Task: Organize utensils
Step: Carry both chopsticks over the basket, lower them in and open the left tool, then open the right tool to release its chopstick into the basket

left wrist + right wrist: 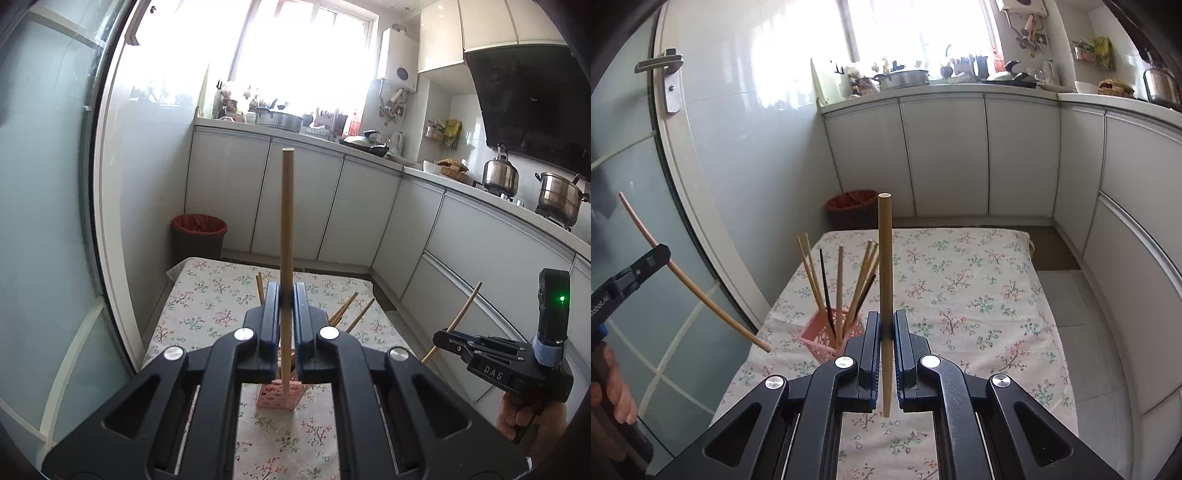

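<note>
Left wrist view first: the left gripper (286, 299) is clamped on a pale chopstick (286, 221), which stands nearly upright between the jaws, long axis vertical, lower end dropping down right over the pink basket (281, 398). That is the relation that counts here, I'd say: stick above holder, almost in line, tip apparently at or just inside the mouth, though the jaws hide the exact contact.

Over to the right wrist view, and the right gripper (886, 328) is clenched on a second chopstick (885, 277), also upright, its bottom end hanging free above the floral cloth (979, 288). From here the basket sits ahead and to the left, just beside the left jaw, already bristling with chopsticks (842, 280) fanning outward, one dark among the pale ones.

So the left hand is the nearer one to the holder; the right has to travel left and forward to reach it. My read: the left drop comes first, straight down.

Room to move? Plenty of bare cloth to the right and beyond. The squeeze is at the basket itself, where the leaning sticks crowd the opening and could be knocked. The table's left edge runs close by the holder, with the glass door (683, 221) beyond.
</note>
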